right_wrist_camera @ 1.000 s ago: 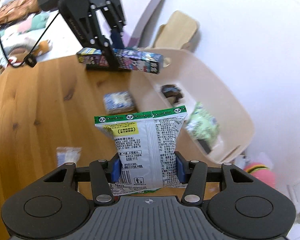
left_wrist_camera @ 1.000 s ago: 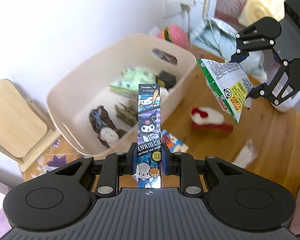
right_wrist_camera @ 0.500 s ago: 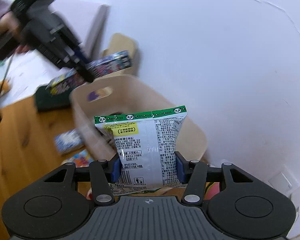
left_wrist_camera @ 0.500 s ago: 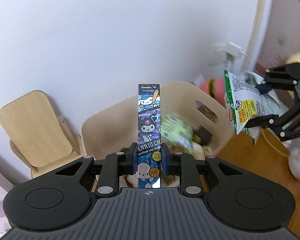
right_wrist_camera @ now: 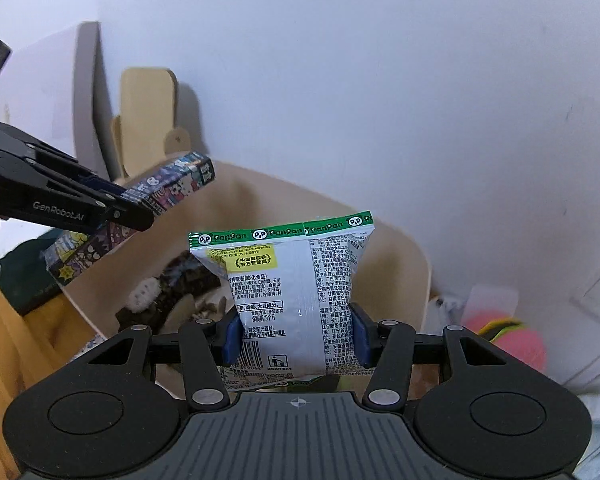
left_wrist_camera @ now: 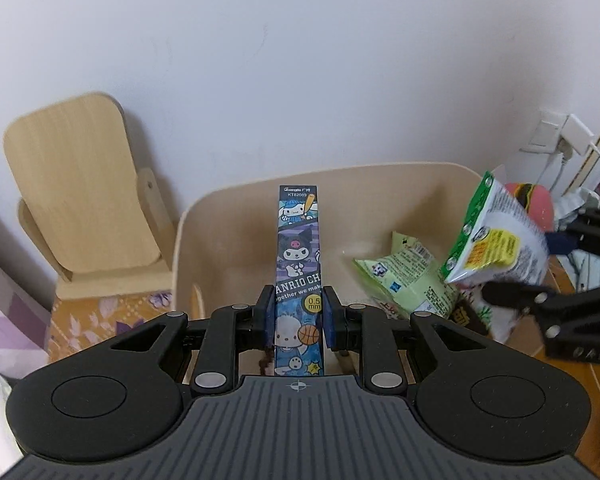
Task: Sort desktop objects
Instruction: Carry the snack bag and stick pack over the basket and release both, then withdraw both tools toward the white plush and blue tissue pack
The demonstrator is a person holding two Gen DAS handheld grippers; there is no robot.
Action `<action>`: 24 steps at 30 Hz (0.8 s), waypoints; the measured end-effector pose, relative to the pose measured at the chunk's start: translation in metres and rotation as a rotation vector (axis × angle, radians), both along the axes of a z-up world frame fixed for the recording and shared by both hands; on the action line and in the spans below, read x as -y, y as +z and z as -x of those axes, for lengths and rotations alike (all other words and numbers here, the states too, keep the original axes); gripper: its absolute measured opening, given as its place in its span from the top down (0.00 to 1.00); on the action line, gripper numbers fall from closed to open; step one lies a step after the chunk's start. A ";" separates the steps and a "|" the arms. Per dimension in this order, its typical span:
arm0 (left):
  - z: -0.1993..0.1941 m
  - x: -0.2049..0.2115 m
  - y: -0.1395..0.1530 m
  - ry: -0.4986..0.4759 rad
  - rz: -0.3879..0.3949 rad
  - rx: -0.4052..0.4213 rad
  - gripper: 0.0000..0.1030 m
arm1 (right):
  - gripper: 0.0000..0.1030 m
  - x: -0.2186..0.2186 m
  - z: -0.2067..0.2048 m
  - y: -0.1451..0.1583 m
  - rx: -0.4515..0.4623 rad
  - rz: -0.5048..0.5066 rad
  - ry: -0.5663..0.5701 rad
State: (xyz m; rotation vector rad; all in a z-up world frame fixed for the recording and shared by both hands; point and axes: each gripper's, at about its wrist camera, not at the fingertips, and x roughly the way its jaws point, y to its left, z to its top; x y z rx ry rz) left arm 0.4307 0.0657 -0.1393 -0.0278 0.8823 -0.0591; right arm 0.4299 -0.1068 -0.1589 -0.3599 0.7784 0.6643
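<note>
My left gripper is shut on a long cartoon-printed pen box and holds it over the beige storage bin. My right gripper is shut on a white and green snack bag and holds it over the same bin. In the left wrist view the snack bag hangs over the bin's right end. In the right wrist view the pen box sits at the bin's left side. A green snack packet and dark plush items lie inside the bin.
The white wall is close behind the bin. A wooden stand leans against the wall to the left. A pink burger toy lies right of the bin, near a wall socket and charger. The wooden table edge shows at the lower left.
Both grippers have moved forward from above the table to over the bin, each still holding its object. The bin now fills the middle of both views.
</note>
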 end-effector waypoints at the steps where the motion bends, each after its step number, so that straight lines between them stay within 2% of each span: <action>1: -0.002 0.002 -0.003 0.006 0.000 -0.005 0.77 | 0.52 -0.001 -0.001 -0.005 -0.011 0.003 -0.005; 5: -0.009 0.004 -0.013 0.041 -0.017 -0.023 0.77 | 0.52 -0.006 -0.004 -0.020 -0.041 0.027 -0.015; 7: -0.008 0.004 -0.019 0.034 -0.005 -0.045 0.77 | 0.52 -0.007 -0.004 -0.024 -0.051 0.039 -0.017; 10: -0.003 0.011 -0.024 0.022 -0.038 -0.043 0.76 | 0.51 -0.009 -0.003 -0.026 -0.047 0.056 -0.021; 12: 0.000 0.012 -0.024 0.014 -0.039 -0.046 0.63 | 0.49 -0.012 -0.002 -0.030 -0.045 0.066 -0.018; 13: 0.002 0.012 -0.024 0.004 -0.034 -0.046 0.51 | 0.42 -0.013 -0.001 -0.031 -0.042 0.070 -0.018; 14: 0.006 0.013 -0.023 0.000 -0.037 -0.036 0.42 | 0.39 -0.013 0.000 -0.031 -0.039 0.071 -0.015; 15: 0.008 0.013 -0.022 0.006 -0.046 -0.025 0.39 | 0.37 -0.012 0.002 -0.031 -0.040 0.068 -0.010; 16: 0.011 0.014 -0.021 0.014 -0.054 -0.017 0.35 | 0.29 -0.011 0.003 -0.030 -0.042 0.064 -0.003; 17: 0.014 0.013 -0.019 0.021 -0.052 -0.014 0.33 | 0.23 -0.009 0.005 -0.029 -0.044 0.055 0.005; 24: 0.031 0.007 -0.007 0.032 -0.035 -0.003 0.26 | 0.03 0.013 0.030 -0.006 0.004 -0.002 0.018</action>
